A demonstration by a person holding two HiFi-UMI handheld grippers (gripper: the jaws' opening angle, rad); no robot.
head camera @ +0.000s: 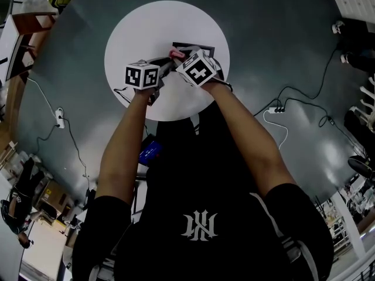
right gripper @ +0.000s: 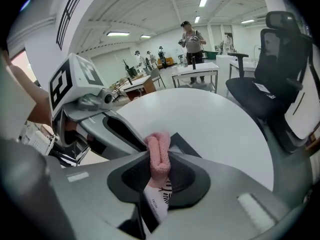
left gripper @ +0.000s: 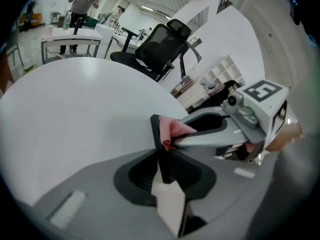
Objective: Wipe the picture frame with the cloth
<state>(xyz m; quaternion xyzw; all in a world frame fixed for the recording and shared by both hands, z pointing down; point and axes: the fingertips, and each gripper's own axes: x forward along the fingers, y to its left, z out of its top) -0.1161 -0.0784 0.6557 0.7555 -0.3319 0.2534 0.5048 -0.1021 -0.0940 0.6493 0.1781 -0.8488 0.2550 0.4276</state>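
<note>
left gripper (left gripper: 164, 166): we see it clamped on the picture frame (left gripper: 161, 139) edge, at the white table (left gripper: 75, 114)
right gripper (right gripper: 159, 170): pinching the pink cloth (right gripper: 158, 151), cloth against the frame's top corner
hidden: head view, grippers cover most of the frame; printed white slip (right gripper: 156, 204) under the cloth, we can't identify it

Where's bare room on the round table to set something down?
Free: the broad left and far part of the white table, between its rim and the picture frame. Also free is the near strip ahead of the person's arms. Crowded: centre-right, where the left tool grips the frame and the right tool holds the pink cloth against it.
</note>
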